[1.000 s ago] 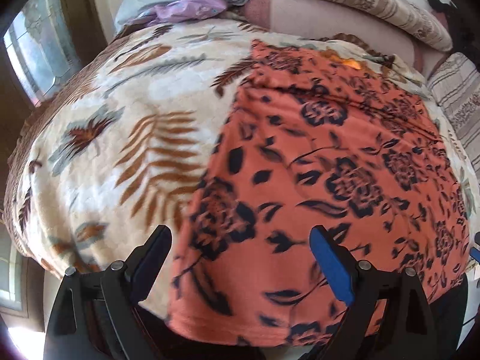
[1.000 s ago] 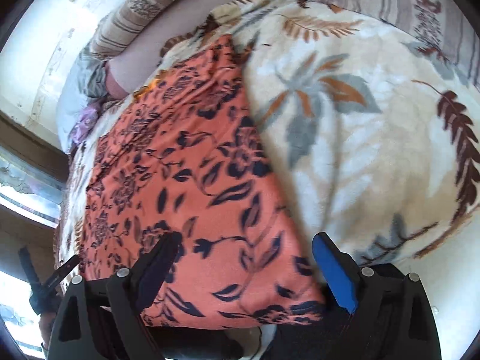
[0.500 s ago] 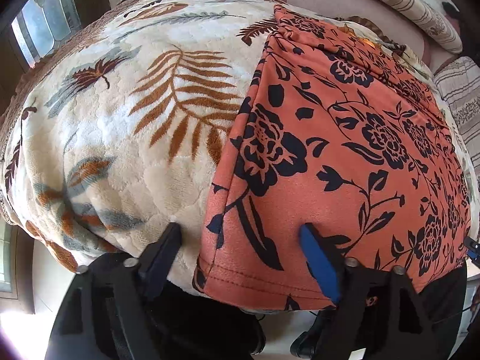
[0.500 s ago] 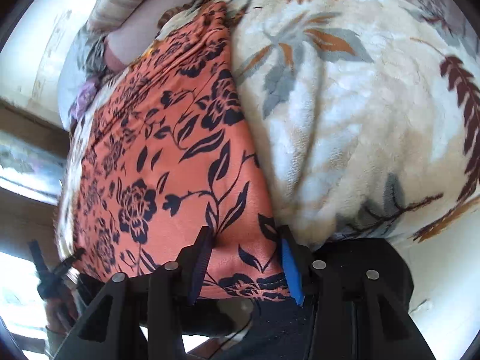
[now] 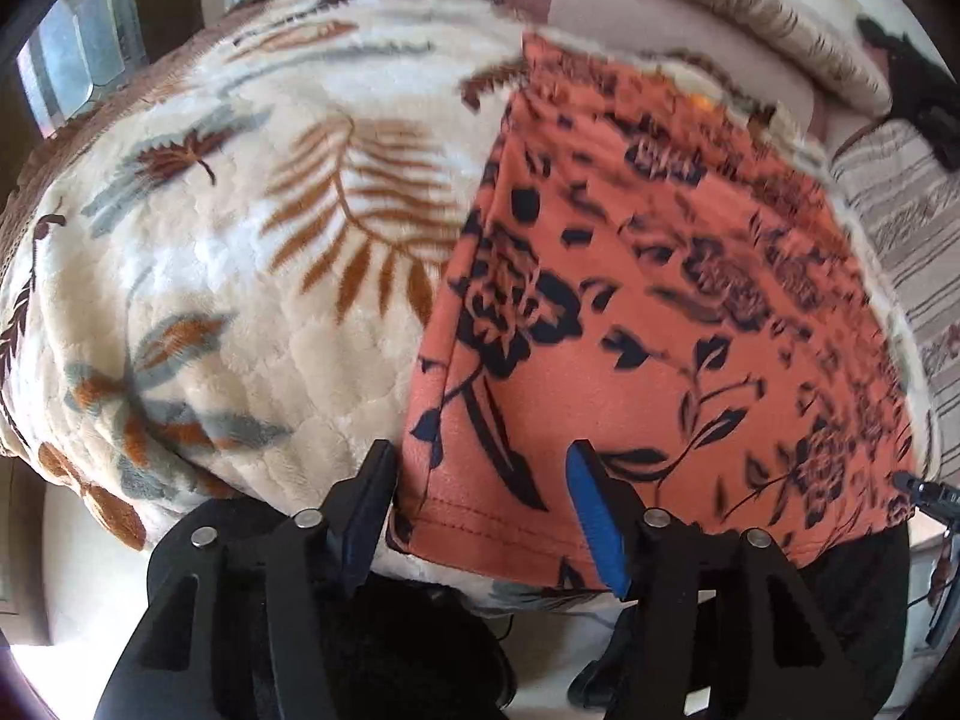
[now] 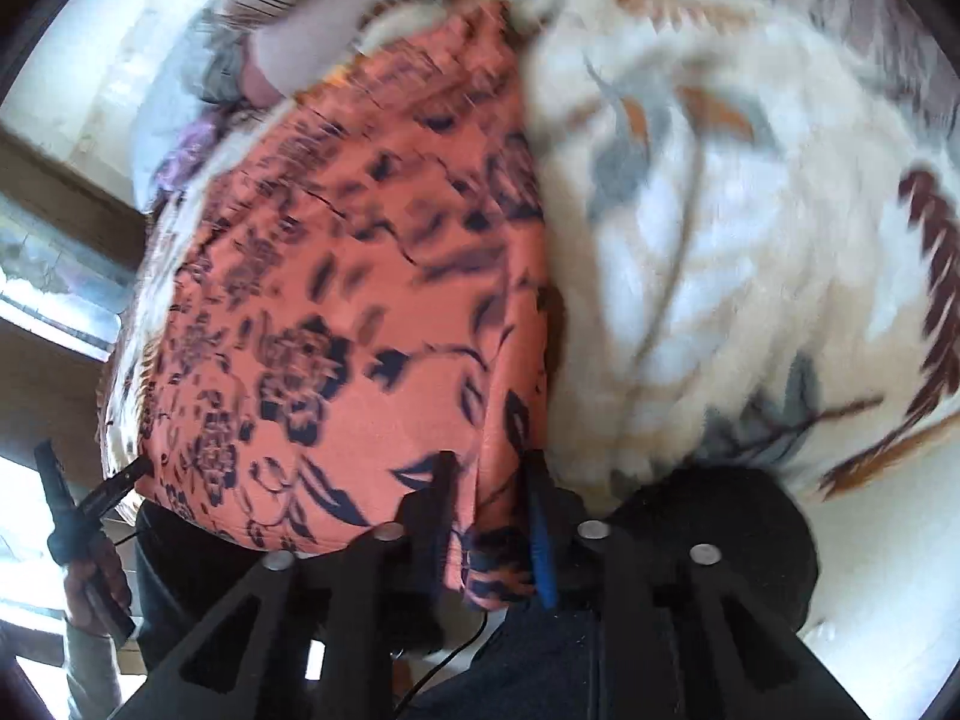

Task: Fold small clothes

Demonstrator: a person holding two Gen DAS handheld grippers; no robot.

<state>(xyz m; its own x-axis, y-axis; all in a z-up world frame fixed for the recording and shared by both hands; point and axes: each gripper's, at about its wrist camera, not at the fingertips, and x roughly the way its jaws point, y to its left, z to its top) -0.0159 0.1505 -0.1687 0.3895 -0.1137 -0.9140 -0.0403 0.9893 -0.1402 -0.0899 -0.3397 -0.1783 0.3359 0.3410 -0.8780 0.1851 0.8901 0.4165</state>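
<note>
Here motion blur smears the orange garment (image 6: pixel 336 324); right hand-held gripper (image 6: pixel 489 531) pinches its corner.

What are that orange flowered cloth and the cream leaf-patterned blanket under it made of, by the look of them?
The orange cloth with dark blue flowers looks like a thin, smooth, matte woven or knit fabric: it lies flat and shows a stitched hem. The cream blanket with brown and grey leaves looks like thick plush fleece, probably synthetic: its surface is fuzzy and dimpled.

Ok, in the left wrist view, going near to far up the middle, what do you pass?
Left tool, open → hemmed edge of the orange floral garment → leaf-print blanket beyond its far end → plain pink cushion → striped pillow.
</note>
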